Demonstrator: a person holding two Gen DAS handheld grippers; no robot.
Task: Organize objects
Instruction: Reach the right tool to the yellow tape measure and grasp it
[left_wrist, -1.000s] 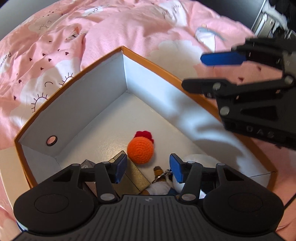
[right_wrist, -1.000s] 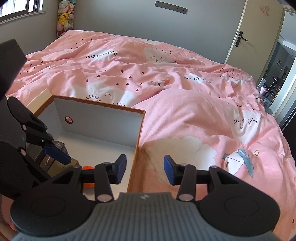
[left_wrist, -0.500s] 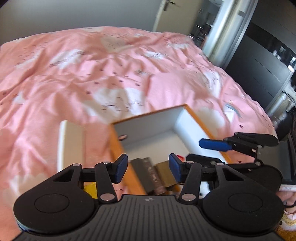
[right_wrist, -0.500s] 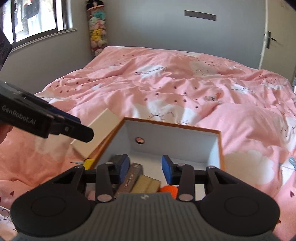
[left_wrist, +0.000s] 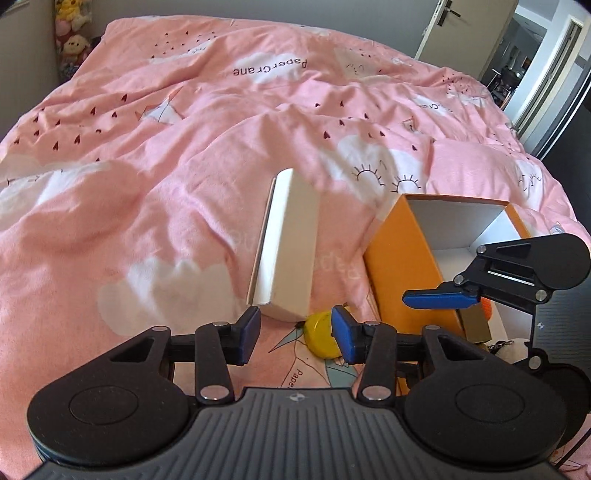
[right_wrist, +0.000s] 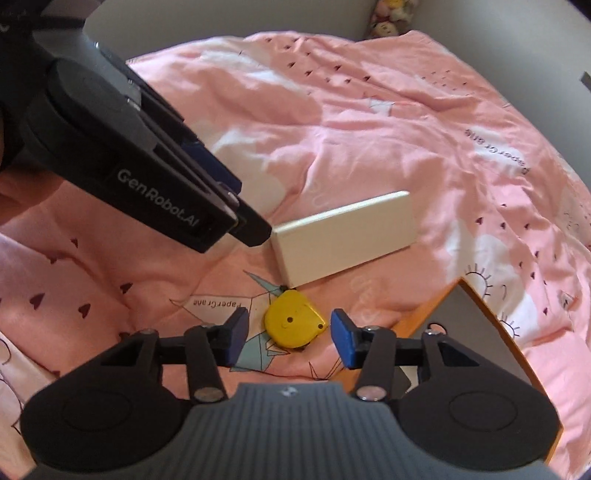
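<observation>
A yellow tape measure lies on the pink bed cover beside a cream flat box. My right gripper is open, its jaws on either side of the tape measure, just above it. In the left wrist view the tape measure sits just ahead of my open, empty left gripper, with the cream box beyond. The orange box with a white inside stands to the right and holds an orange knitted ball, a gold box and other items.
The pink bed cover is rumpled, with folds around the boxes. The orange box's corner shows at the right of the right wrist view. Plush toys stand at the far wall. A door is at the back right.
Both grippers have left the orange box and swung left. They now point at the tape measure and cream box on the bed cover. Both stay open.
</observation>
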